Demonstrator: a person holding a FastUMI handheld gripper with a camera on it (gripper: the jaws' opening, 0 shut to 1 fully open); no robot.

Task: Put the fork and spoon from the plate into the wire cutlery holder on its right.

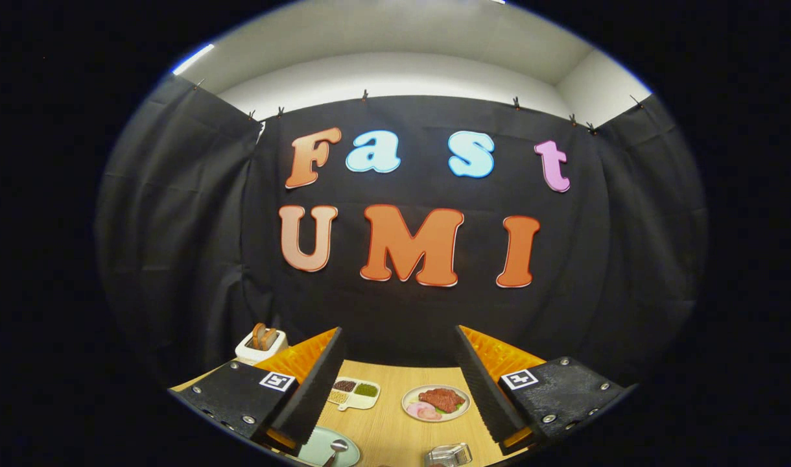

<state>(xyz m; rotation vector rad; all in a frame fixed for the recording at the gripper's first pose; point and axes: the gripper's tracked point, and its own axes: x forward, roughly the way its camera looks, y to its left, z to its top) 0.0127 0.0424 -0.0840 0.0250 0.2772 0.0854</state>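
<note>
A handheld gripper (399, 383) hangs above a wooden table (395, 428), its two fingers spread wide apart, holding nothing. Between and below them, a pale green plate (318, 449) carries a spoon (336, 449); the wire cutlery holder (448, 454) sits to its right. No readable writing on the tableware.

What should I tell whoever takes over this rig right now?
Gripper: fingers open, holding nothing, raised above the table.
Plate: near the left finger, low between the fingers; spoon lies on it. Fork can't be made out.
Holder: to the plate's right, looks empty.
Done: nothing yet.
Left: move the spoon, then the fork, into the holder.
</note>
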